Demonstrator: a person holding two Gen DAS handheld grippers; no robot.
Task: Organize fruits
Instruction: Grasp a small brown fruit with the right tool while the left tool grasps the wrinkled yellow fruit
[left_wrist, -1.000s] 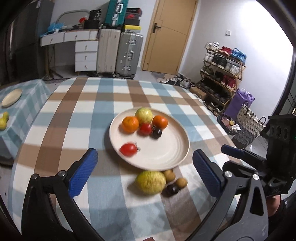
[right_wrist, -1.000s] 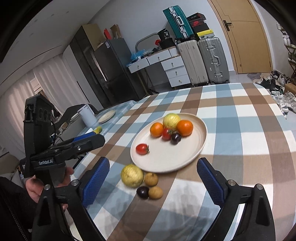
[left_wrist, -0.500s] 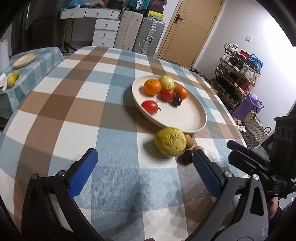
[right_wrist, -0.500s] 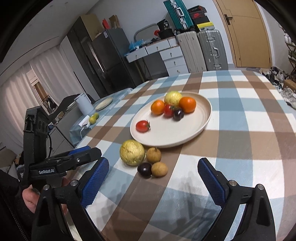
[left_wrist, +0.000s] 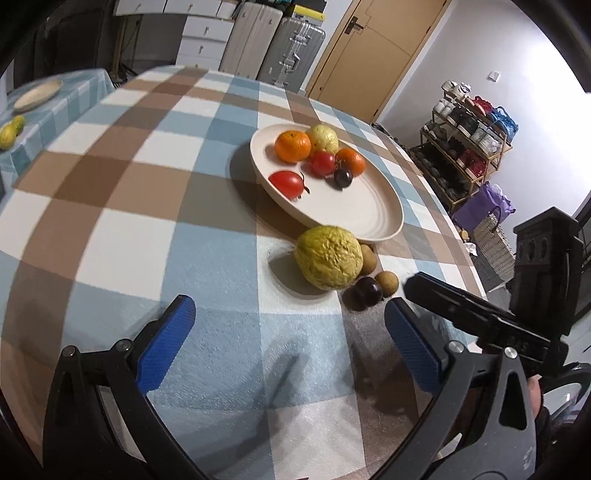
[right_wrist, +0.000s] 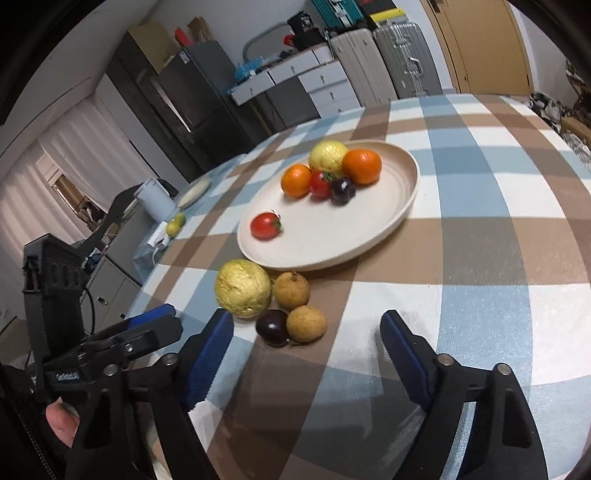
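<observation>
Lowering both tools toward the loose fruit, I had the right gripper (right_wrist: 306, 354) closing on nothing — dark plum (right_wrist: 272, 326) just beyond, near the plate (right_wrist: 369, 236). Left gripper (left_wrist: 288, 339) stood apart, empty, green-yellow fruit (left_wrist: 328, 262) ahead; pickup seemed next.

Left wrist view: one brown fruit (left_wrist: 368, 258) is mostly tucked behind the big yellow fruit (left_wrist: 328, 256), only a sliver shows at its 3 o'clock. The plum (left_wrist: 343, 177) on the plate (left_wrist: 369, 218) is smeared by blur. The shoe rack (left_wrist: 469, 147) stuff at 2 o'clock is too small to sort out. Right wrist view: the person's hand (right_wrist: 61, 424) at 8 o'clock is mostly hidden by gripper frame, and the lettering on the left gripper (right_wrist: 68, 376) is unreadable.
</observation>
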